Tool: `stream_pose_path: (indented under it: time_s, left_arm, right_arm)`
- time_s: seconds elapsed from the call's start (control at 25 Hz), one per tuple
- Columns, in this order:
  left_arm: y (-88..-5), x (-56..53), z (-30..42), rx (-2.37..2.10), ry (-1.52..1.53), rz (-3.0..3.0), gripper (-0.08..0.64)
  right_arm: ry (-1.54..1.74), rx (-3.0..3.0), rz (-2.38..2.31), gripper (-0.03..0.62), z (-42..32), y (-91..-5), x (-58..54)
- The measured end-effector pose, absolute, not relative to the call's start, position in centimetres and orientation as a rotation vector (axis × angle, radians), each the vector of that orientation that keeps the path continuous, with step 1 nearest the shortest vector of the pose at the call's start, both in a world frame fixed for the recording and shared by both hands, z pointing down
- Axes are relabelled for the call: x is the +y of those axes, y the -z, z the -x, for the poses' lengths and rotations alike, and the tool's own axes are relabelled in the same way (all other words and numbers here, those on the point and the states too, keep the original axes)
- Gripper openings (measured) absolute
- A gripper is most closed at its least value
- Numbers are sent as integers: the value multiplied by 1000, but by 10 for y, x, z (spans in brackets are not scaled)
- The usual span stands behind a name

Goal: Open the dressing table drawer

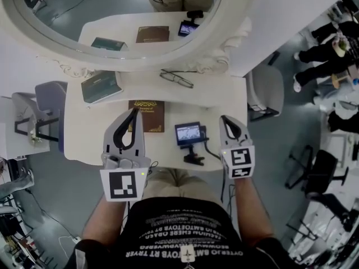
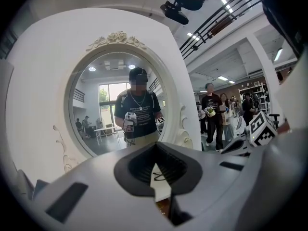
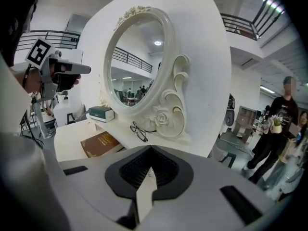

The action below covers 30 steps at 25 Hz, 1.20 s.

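Observation:
The white dressing table (image 1: 84, 136) stands under an oval mirror (image 1: 112, 15). Its drawer front lies below the near edge and is hidden in the head view. My left gripper (image 1: 133, 112) hangs over the tabletop beside a brown book (image 1: 148, 116), jaws shut and empty. My right gripper (image 1: 225, 118) is over the table's right end, also shut with nothing held. The left gripper view has the closed left gripper (image 2: 157, 147) facing the mirror (image 2: 120, 105). The right gripper view looks past the closed right gripper (image 3: 151, 149) at the book (image 3: 101, 143).
On the table lie glasses (image 1: 176, 78), a green and white box (image 1: 101, 86) and a small screen device (image 1: 188, 133) with a cable. A beige stool (image 1: 179, 178) sits below me. Grey chairs (image 1: 47, 97) (image 1: 266, 91) flank the table. People stand at the right (image 1: 328, 49).

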<state>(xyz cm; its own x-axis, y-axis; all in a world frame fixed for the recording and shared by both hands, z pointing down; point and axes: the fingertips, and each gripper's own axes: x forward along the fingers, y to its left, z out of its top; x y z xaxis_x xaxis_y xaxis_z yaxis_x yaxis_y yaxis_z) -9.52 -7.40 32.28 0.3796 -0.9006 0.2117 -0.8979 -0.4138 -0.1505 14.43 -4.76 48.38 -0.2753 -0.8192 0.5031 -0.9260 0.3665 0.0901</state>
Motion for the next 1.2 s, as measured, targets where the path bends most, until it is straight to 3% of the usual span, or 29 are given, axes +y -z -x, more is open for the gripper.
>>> stream_pose_path:
  time_s: [1.2]
  left_arm:
    - [-342,-80,99,1763,468,2592,2]
  right_arm:
    - [-546,-2031,-1311,-8,-136,-611,-57]
